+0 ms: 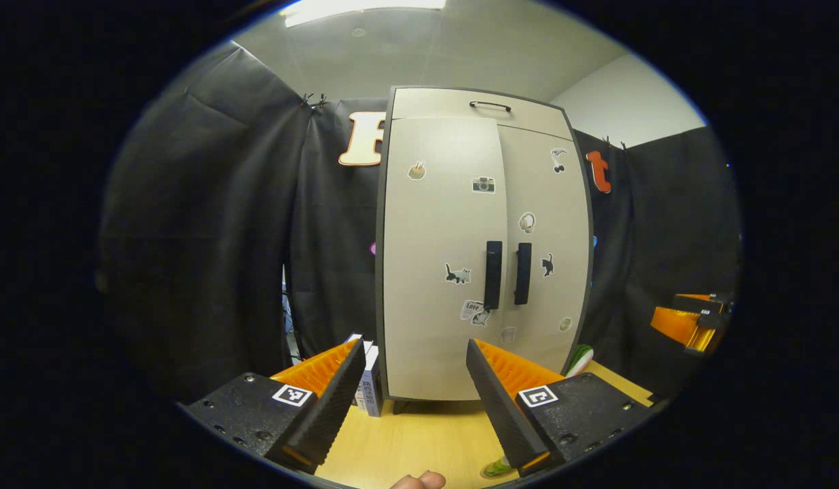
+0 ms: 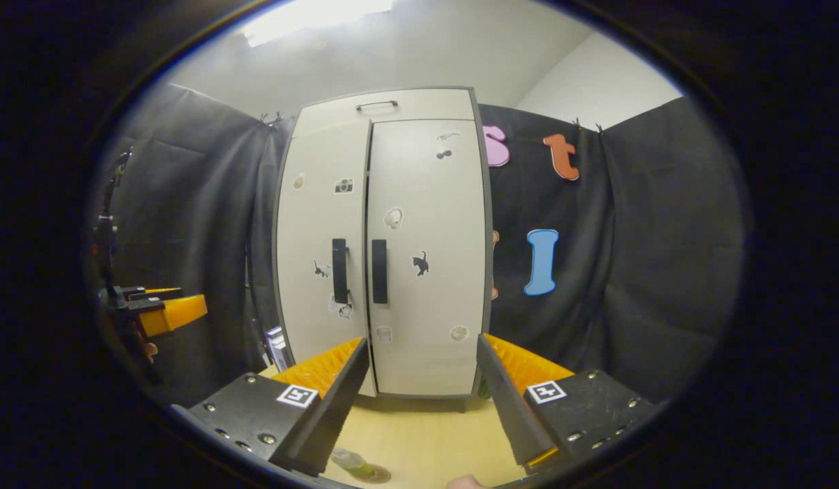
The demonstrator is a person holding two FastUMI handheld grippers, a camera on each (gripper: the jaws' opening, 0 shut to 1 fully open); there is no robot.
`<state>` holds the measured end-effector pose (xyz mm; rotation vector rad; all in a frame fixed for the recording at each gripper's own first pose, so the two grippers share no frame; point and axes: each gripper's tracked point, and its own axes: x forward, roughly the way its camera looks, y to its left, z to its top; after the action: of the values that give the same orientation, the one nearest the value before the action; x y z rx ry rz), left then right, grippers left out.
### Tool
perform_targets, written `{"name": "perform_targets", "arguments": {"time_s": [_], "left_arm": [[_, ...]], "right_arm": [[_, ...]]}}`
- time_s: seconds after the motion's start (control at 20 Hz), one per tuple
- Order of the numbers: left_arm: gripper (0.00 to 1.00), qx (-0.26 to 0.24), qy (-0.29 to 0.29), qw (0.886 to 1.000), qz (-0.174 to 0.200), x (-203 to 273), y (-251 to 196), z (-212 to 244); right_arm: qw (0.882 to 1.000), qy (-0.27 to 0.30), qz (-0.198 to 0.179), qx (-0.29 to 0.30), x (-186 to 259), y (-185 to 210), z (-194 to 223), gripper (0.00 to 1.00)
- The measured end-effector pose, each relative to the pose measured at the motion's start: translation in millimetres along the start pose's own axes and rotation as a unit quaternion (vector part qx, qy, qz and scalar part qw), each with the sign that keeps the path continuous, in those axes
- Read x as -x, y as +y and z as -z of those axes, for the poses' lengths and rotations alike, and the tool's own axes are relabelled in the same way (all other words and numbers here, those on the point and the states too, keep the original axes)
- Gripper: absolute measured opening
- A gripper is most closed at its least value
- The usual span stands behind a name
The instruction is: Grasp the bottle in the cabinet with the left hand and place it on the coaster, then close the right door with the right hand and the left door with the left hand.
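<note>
Both tools [image 1: 412, 390] [image 2: 419, 401] spread wide before shut cabinet [image 1: 484, 244]; bottle [image 2: 351, 462] on coaster [image 2: 377, 473].

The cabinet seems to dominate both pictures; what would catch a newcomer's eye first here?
A tall pale cabinet stands on the wooden table, both doors shut and dotted with small stickers, two dark handles side by side at the middle. In front, the left gripper and right gripper hang open, holding nothing.
</note>
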<state>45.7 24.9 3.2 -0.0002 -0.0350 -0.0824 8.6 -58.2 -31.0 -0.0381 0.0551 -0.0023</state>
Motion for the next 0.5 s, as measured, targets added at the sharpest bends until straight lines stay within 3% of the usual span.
{"name": "perform_targets", "arguments": {"time_s": [0.5], "left_arm": [[0.95, 0.002, 0.01, 1.0, 0.029, -32.1, -10.6, 8.3]], "right_arm": [[0.999, -0.006, 0.001, -0.032, -38.4, 8.9, 8.8, 0.96]]}}
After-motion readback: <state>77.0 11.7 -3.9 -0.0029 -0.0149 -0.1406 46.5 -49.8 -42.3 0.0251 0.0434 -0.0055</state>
